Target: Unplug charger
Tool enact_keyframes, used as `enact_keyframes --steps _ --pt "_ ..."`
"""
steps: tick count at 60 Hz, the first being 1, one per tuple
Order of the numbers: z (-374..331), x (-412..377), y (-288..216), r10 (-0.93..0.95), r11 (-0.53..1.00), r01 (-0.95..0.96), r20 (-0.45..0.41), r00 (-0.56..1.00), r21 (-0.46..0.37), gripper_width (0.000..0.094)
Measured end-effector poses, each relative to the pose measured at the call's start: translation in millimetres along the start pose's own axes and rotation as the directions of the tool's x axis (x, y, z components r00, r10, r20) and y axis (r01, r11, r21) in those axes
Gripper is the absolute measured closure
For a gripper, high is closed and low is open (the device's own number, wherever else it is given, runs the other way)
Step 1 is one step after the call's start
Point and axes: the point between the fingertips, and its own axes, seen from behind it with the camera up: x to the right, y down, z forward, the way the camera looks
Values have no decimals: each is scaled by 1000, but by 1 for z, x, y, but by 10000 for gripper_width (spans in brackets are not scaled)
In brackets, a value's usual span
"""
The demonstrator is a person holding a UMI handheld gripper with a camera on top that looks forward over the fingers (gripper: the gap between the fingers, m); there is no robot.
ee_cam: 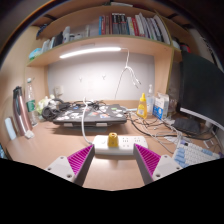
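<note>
Claw [112, 163] hangs open above the surface [50, 150], its purple pads [82, 158] flanking a white power strip [112, 144] just ahead.

No lettering seems readable anywhere (not even on the shelved books [130, 24] or bottles [150, 103]).

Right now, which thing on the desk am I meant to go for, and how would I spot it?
Find the wooden desk under the lit shelf. Just beyond the open fingers lies a white power strip. The charger is the small orange plug on top of it, the only orange thing among the white and grey items nearby.
</note>
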Motion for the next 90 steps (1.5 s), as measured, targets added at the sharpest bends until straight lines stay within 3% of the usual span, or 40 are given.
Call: enact_keyframes --steps 10,19,20,29,37,46,49,54,59,64,68,74,76,77,78,83,90 --pt "49 5 3 40 999 -41 -38 998 -26 94" --pt "78 16 2 30 999 -32 -79 996 -26 176" --pt "79 16 4 30 999 -33 -78 997 -37 148" --pt "88 -2 -1 -23 999 23 -14 1000 -31 629" --pt "89 -2 -4 -34 999 33 -28 999 -22 718" --pt "86 -3 -5 -11 1000 11 2 1000 -22 749" --pt "75 -1 -32 -12 999 12 14 1000 41 752" --pt "35 26 -107 -14 975 29 -69 998 219 753" --pt "2 37 -153 -6 955 25 -63 998 296 753" --pt "-17 64 -172 -36 950 71 -119 992 305 751" --pt "-17 89 -161 -47 961 89 -160 986 262 752" --pt "1 123 -111 -38 992 57 -171 985 110 752" --pt "8 131 -89 -31 998 40 -166 986 46 752" --pt "12 134 -77 -30 999 32 -159 987 12 710" --pt "15 135 -65 -28 999 24 -150 988 -25 751" --pt "33 138 -14 2 984 -20 -102 995 -175 749" --pt "48 149 24 13 956 -42 -102 995 -291 727"
